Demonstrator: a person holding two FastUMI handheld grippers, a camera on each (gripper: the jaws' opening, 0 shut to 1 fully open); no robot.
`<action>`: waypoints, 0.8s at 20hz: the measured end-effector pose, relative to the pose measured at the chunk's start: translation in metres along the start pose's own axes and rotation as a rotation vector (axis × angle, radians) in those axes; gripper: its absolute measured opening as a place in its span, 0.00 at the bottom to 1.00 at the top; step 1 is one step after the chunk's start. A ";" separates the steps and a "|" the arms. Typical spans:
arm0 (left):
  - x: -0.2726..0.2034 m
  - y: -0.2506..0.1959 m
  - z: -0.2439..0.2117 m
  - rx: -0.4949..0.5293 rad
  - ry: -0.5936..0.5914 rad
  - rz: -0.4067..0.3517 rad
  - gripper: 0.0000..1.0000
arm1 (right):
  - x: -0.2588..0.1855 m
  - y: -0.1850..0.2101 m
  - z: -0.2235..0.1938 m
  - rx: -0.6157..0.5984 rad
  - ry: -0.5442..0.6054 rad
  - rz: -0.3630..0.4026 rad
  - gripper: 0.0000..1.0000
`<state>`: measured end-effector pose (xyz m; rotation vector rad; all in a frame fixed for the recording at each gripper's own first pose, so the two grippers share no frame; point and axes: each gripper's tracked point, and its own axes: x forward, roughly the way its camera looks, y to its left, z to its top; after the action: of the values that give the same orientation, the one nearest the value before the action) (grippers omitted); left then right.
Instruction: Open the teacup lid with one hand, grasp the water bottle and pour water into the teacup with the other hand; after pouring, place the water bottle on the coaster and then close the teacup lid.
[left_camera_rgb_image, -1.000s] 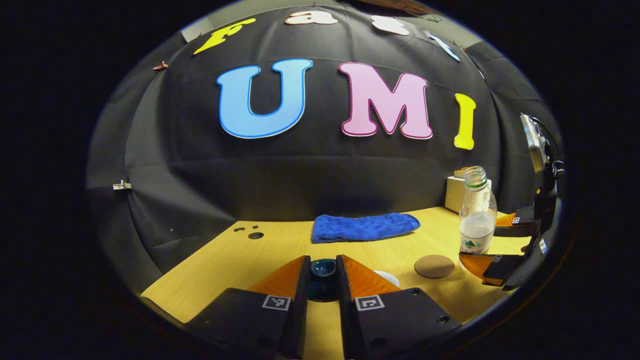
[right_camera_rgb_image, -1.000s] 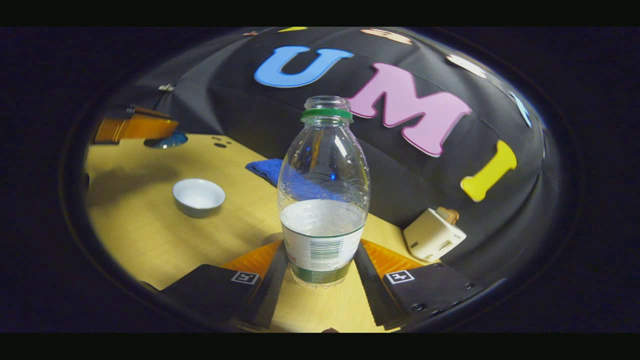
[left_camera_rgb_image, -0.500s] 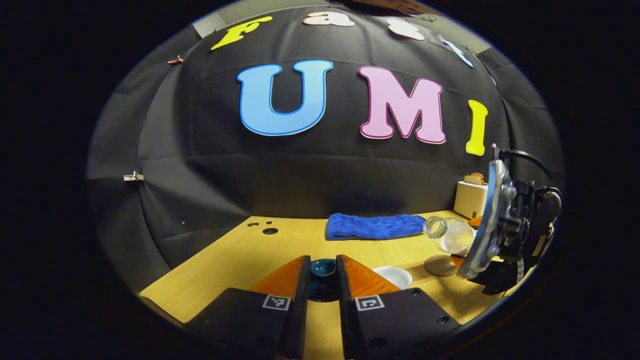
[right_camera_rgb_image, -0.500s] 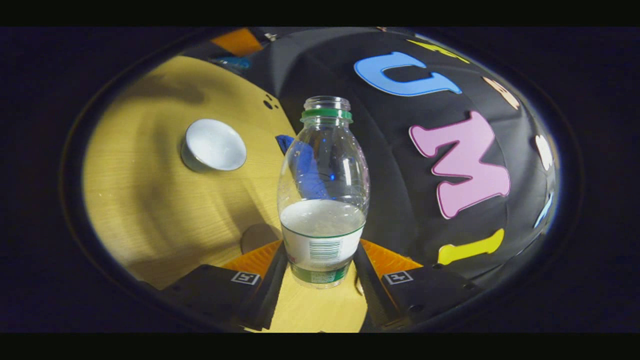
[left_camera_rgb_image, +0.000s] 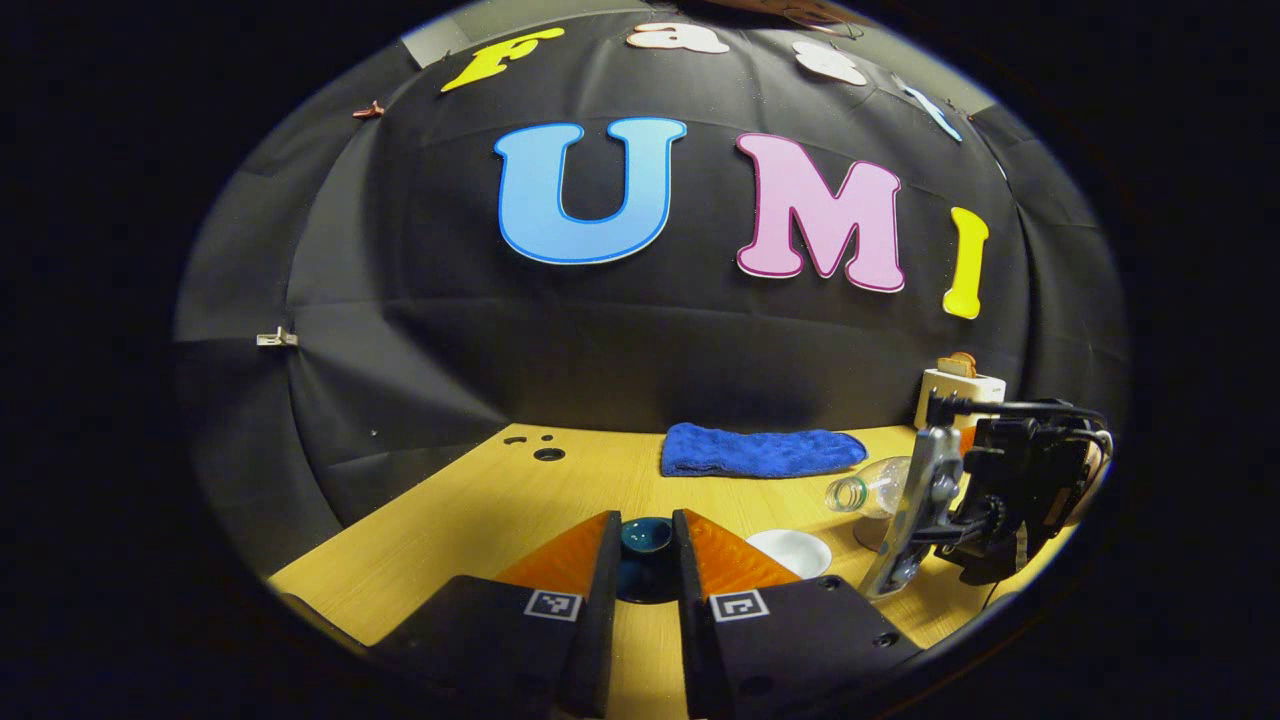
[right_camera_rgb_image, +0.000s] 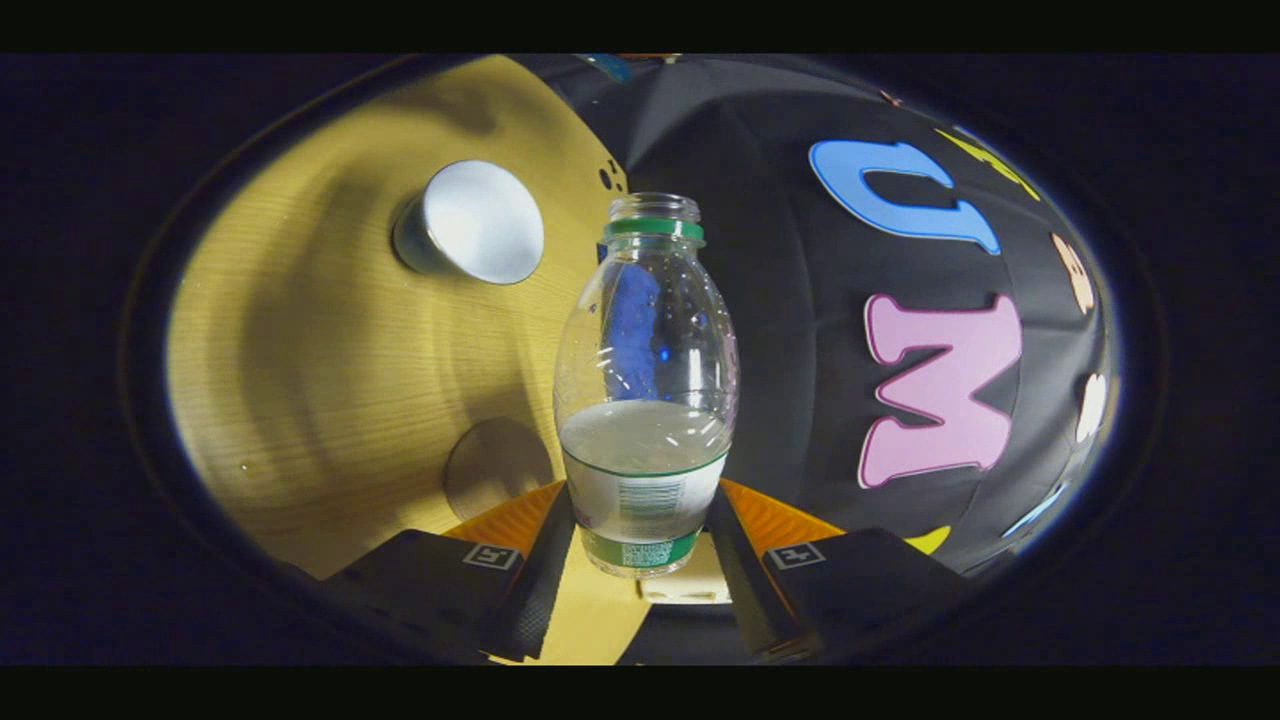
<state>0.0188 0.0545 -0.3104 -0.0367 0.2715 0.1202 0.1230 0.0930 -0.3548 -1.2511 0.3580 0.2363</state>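
My left gripper (left_camera_rgb_image: 646, 560) is shut on the dark teal teacup lid (left_camera_rgb_image: 646, 537) and holds it above the wooden table (left_camera_rgb_image: 500, 520). The white teacup (left_camera_rgb_image: 790, 551) stands uncovered just to the right of it. In the right gripper view my right gripper (right_camera_rgb_image: 640, 535) is shut on the clear uncapped water bottle (right_camera_rgb_image: 645, 400), which is part full. The left gripper view shows this bottle (left_camera_rgb_image: 870, 490) tipped nearly on its side, mouth pointing left toward the cup, with the right gripper (left_camera_rgb_image: 985, 500) behind it. The teacup (right_camera_rgb_image: 470, 222) lies upper left of the bottle's mouth. The round brown coaster (right_camera_rgb_image: 497, 468) sits near the fingers.
A folded blue cloth (left_camera_rgb_image: 760, 450) lies at the back of the table. A small white toaster-like box (left_camera_rgb_image: 955, 392) stands at the back right by the wall. Small dark holes (left_camera_rgb_image: 540, 450) mark the table's far left.
The right gripper has rolled the bottle from upright to nearly horizontal and brought it toward the cup. The left gripper has drifted slightly left with the lid still in it.
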 end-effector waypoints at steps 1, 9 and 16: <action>0.000 0.002 0.001 0.000 0.000 0.003 0.32 | 0.002 -0.003 0.003 -0.030 -0.007 -0.010 0.74; -0.003 0.009 -0.001 -0.012 0.006 0.015 0.32 | 0.016 -0.019 0.002 -0.211 -0.022 -0.065 0.74; -0.005 0.014 -0.006 -0.017 0.011 0.025 0.32 | 0.021 -0.026 0.006 -0.330 -0.055 -0.099 0.74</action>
<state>0.0106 0.0673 -0.3151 -0.0508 0.2817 0.1468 0.1525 0.0902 -0.3381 -1.5796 0.2133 0.2511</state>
